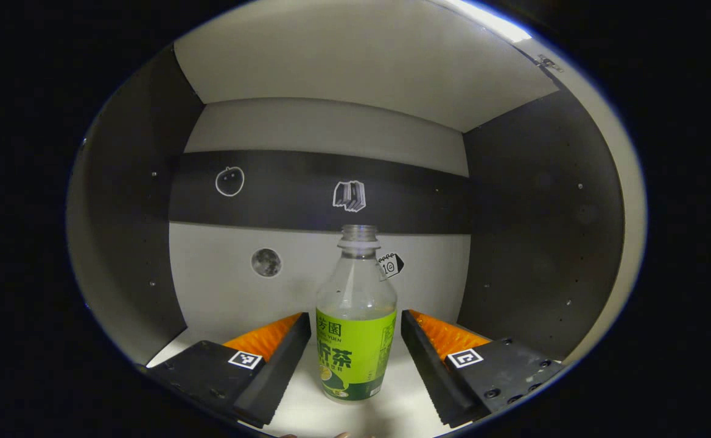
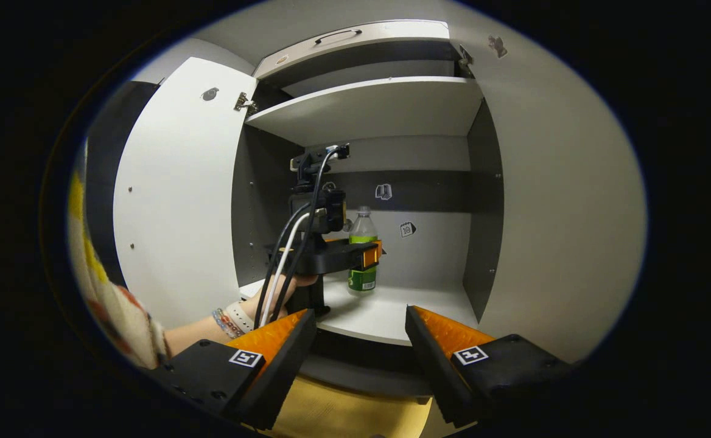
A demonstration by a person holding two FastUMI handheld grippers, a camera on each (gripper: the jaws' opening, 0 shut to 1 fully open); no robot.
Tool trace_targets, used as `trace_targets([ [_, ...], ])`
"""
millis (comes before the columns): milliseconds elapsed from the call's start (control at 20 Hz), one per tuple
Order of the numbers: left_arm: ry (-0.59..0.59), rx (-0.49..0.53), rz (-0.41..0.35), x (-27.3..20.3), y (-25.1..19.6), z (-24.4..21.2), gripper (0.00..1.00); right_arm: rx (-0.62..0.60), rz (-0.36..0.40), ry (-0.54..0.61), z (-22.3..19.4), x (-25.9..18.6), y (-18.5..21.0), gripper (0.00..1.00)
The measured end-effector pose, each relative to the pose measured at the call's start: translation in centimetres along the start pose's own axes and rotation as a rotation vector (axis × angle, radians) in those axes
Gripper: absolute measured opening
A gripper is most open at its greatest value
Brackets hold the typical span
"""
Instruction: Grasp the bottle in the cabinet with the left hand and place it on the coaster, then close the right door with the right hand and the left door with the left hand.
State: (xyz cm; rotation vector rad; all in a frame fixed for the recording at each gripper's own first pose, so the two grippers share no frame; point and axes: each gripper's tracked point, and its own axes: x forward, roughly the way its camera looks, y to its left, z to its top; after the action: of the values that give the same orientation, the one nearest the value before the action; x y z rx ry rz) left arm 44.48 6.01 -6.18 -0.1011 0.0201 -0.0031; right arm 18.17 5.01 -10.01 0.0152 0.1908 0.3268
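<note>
- Tongs on the left hand (image 1: 355, 356) stand spread apart inside the cabinet, one finger on each side of the green-tea bottle (image 1: 356, 316), with a gap visible on both sides, so nothing is gripped yet.
- Seen from the right gripper view, the left tongs (image 2: 364, 255) are level with the bottle's (image 2: 363, 255) label band, and the hand (image 2: 276, 292) holding them reaches in from the left.
- Right tongs (image 2: 358, 331) hang released and empty, well back from the cabinet shelf (image 2: 392, 313), facing the opening.
- The bottle stands upright on the white shelf, near its middle, well short of the back wall; both doors, the left door (image 2: 173, 201) and the right door (image 2: 568, 201), are swung open.
- It has no cap, and liquid appears to sit only around the label's top edge, so I judge it fairly light but liable to spill if tilted.
- Thin clear plastic will likely flex under pressure; the upper, clear part looks smoother and more tapered than the labelled body.
- Best hold, in my view, is across the labelled cylinder, low to mid height, squeezed only enough to stop slipping, and kept vertical on the way out.
- I cannot see the coaster from either camera.
</note>
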Motion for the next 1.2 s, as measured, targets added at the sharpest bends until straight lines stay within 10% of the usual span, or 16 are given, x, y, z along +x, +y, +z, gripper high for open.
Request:
trace_targets([
  [550, -0.006, -0.004, -0.019, 0.8, -0.1, 0.4, 0.78, 0.039, -0.028, 0.009, -0.2, -0.6, -1.0, 0.98],
  [1200, -0.037, 0.029, -0.064, -12.6, -0.2, 3.9, 0.78, 0.077, -0.062, -0.039, 1.4, -6.8, 3.8, 0.98],
])
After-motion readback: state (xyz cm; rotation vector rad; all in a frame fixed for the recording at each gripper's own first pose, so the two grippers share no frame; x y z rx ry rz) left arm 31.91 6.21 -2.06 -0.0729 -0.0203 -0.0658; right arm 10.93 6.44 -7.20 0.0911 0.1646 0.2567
